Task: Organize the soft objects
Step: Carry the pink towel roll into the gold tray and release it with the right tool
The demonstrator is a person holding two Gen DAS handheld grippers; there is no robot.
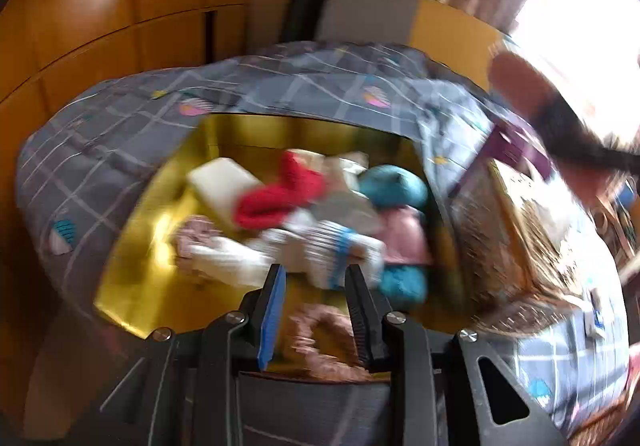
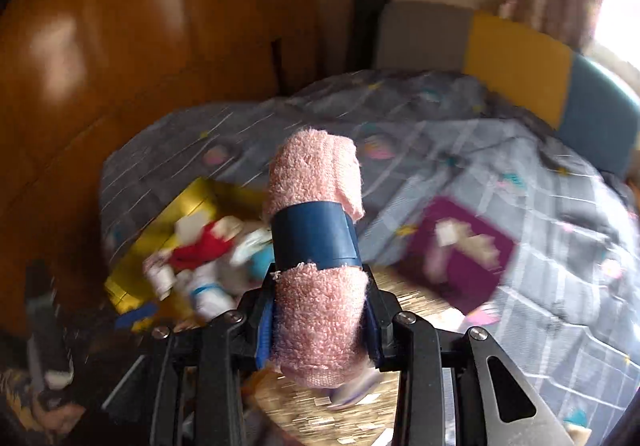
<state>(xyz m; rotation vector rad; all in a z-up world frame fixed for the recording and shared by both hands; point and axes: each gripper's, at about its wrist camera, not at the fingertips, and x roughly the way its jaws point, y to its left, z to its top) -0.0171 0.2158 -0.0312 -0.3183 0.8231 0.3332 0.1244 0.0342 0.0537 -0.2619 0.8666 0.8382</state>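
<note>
- Left wrist view: the left gripper (image 1: 316,278) hovers over a gold box (image 1: 160,246) that lies on a bed with a grey checked cover (image 1: 120,134). Its jaws stand partly apart and nothing is pressed between them.
- In the gold box is a mixed pile of soft things: a red sock (image 1: 280,194), a white block (image 1: 224,182), a white sock with a blue stripe (image 1: 340,250), teal pieces (image 1: 394,186) and a pink piece (image 1: 404,234). The picture is blurred, so finer details are not clear.
- Directly under the jaws is a brownish fuzzy item (image 1: 320,342).
- Right wrist view: the right gripper (image 2: 320,310) is closed on a rolled pink towel (image 2: 320,310), which carries a dark blue band (image 2: 314,238) around its middle. The roll stands upright between the fingers, above the bed.
- At the left below is the gold box (image 2: 192,198) with the pile; at the right a purple box (image 2: 460,246) lies on the cover.
</note>
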